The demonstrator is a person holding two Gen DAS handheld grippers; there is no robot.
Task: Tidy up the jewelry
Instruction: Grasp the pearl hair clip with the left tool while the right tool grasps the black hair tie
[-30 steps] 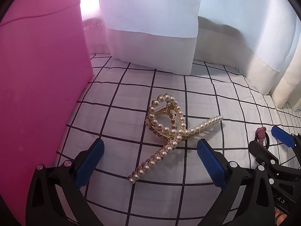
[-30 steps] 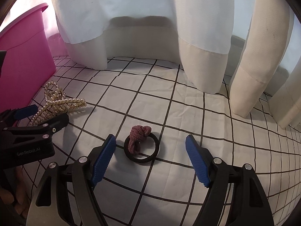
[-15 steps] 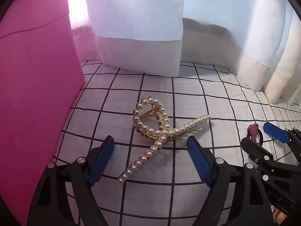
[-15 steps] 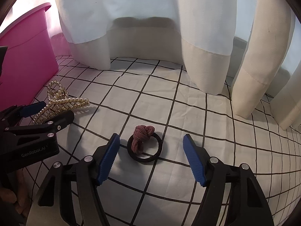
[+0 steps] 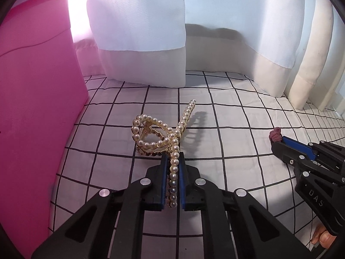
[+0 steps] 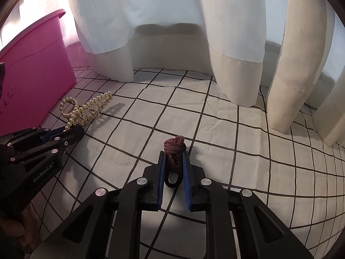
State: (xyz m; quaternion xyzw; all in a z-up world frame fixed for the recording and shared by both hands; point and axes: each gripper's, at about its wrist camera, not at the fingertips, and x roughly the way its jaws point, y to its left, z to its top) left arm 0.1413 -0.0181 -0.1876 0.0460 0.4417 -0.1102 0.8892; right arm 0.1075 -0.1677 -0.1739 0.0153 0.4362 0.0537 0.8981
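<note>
A gold hair claw lined with pearls (image 5: 159,136) lies on the checked sheet, and my left gripper (image 5: 172,157) is shut on its near pearl arm. From the right wrist view the same pearl hair claw (image 6: 86,110) sits at the left, with the left gripper (image 6: 71,131) clamped on its end. My right gripper (image 6: 174,157) is shut on a black hair tie with a maroon knot (image 6: 174,145), squeezing the ring flat between the blue pads. In the left wrist view the right gripper (image 5: 278,141) shows at the right edge with the maroon knot (image 5: 275,134) at its tip.
A pink plastic bin (image 5: 32,108) stands close on the left, also the pink bin (image 6: 32,73) in the right view. White curtains (image 5: 140,32) hang down onto the checked sheet (image 6: 237,151) along the back and right. A person's fingers (image 5: 321,237) show at the lower right.
Both grippers went from wide open to shut. The left one closed on the pearl claw's arm and tipped the claw up; the right one closed on the hair tie, squashing its ring.
</note>
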